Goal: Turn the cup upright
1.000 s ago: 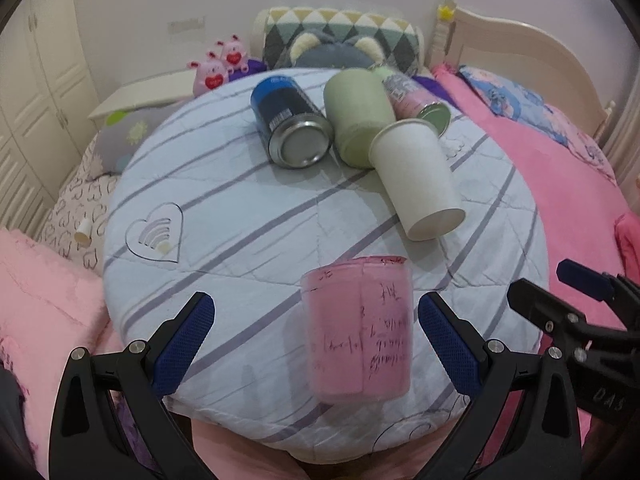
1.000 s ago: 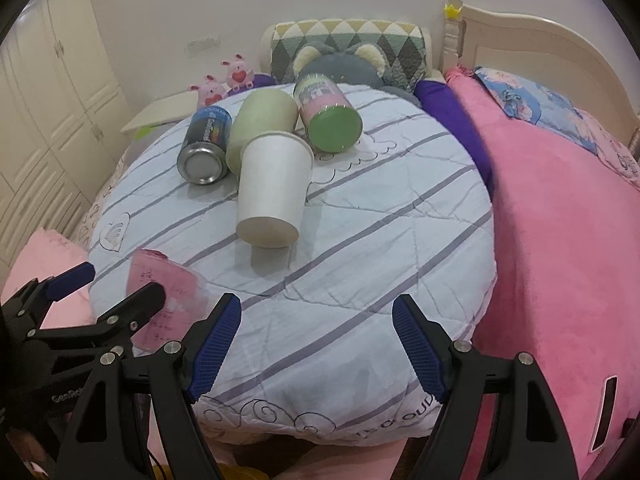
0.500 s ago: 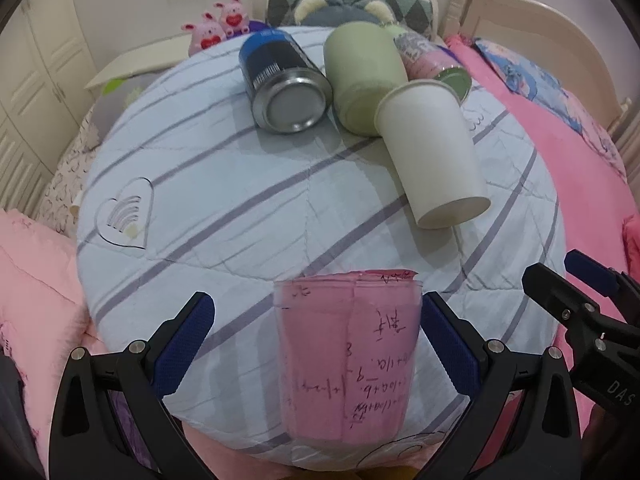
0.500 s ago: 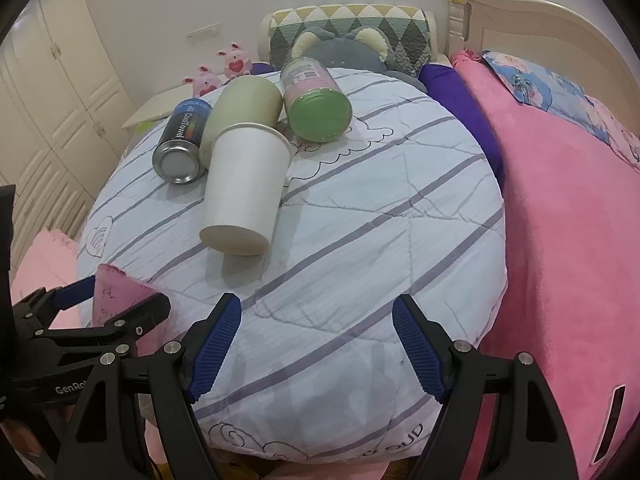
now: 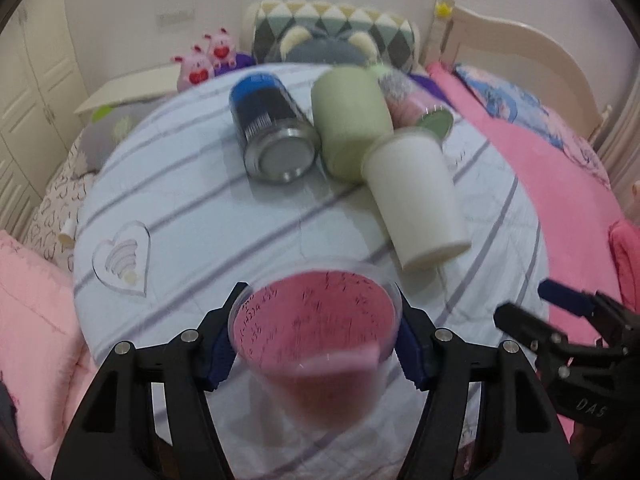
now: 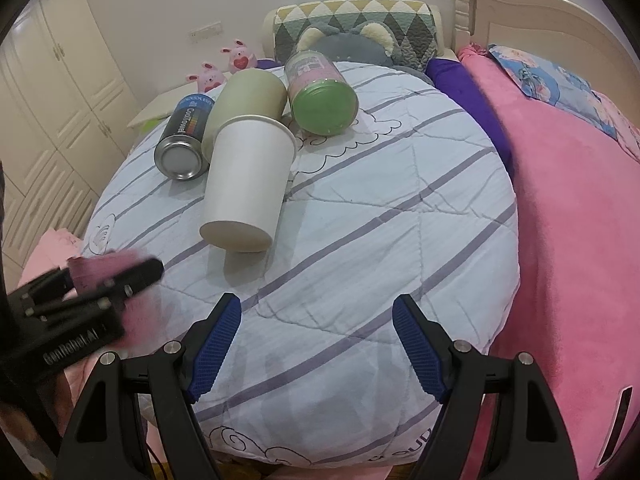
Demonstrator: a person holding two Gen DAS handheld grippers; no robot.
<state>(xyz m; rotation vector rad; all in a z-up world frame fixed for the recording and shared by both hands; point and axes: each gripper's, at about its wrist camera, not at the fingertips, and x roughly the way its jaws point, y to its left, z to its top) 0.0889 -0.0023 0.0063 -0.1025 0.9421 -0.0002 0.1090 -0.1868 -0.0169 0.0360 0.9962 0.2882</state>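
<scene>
"CoolTowel" reads on blue lying can [image 6: 185,136]; scribbles on clear plastic cup with pink paper lining [image 5: 316,344] illegible. Cup clamped between left gripper [image 5: 316,346] jaws, mouth facing camera; right gripper [image 6: 316,348] jaws wide

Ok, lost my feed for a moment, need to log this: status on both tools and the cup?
Left tool shut on pink cup, its mouth toward the camera. Right tool open, holding nothing. White cup lies beyond on the cushion, clear of the grip.
</scene>
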